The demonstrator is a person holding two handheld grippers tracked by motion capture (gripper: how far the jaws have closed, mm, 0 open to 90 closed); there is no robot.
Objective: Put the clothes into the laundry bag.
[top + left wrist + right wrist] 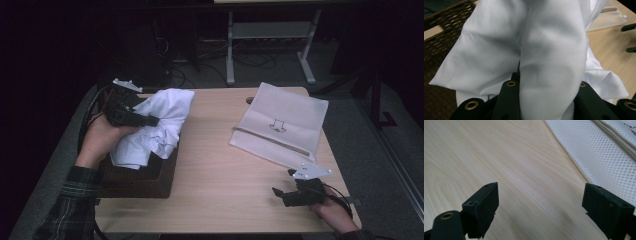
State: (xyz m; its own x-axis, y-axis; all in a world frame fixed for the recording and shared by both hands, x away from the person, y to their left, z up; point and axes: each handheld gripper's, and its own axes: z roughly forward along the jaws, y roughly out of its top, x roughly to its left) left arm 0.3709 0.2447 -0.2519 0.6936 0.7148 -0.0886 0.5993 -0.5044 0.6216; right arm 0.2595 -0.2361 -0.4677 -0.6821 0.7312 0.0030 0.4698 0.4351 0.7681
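White cloth (549,50) is bunched right up against the lens, pinched between the left gripper (150,120) jaws, hanging over the wicker basket (150,180) at the table's (220,165) left edge. Right gripper (282,192) sits near the front right corner, jaws spread wide with nothing in them, just beside the mesh bag (280,125).

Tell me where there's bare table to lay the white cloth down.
The widest free patch is the table middle, between the basket and the mesh bag, reaching the near edge. The left end is crowded by the basket; the right tool rests at the near right.
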